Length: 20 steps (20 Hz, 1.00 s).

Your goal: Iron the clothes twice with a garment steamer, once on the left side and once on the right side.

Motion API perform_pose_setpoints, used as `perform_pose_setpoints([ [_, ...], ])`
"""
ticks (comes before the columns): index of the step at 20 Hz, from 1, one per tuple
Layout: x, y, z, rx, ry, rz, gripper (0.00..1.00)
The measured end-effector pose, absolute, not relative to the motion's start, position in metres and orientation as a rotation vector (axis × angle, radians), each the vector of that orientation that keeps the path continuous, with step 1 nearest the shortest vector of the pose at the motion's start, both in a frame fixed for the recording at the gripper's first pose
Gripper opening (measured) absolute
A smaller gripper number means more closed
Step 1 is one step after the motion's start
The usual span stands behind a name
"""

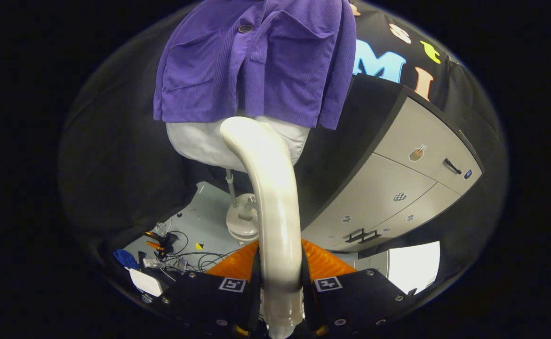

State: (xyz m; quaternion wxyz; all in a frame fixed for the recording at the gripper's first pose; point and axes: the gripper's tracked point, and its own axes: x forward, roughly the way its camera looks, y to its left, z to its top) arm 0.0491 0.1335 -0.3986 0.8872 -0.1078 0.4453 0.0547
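A purple ribbed jacket (256,61) with two chest pockets and a dark button hangs on a white mannequin torso (200,141) that stands on a thin pole and a round white base (241,219). My gripper (280,278) is shut on the cream handle of the garment steamer (275,197), which runs up between both fingers and curves left at its top. The steamer's head sits just below the jacket's hem, near the middle of the garment, in front of the bare torso. I cannot tell if the head touches the cloth.
A grey cabinet (411,183) with black handles and small stickers stands to the right of the mannequin. On the pale floor (200,221) to the left of the fingers lie tangled cables, a blue object (125,258) and small tools.
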Motion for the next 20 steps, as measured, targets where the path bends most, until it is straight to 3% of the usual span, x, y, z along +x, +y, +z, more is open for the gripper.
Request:
perform_pose_setpoints([
  [9, 0.032, 0.149, -0.340, -0.200, 0.863, 0.206, 0.38],
  [20, 0.077, 0.166, -0.180, -0.057, 0.595, 0.232, 0.38],
])
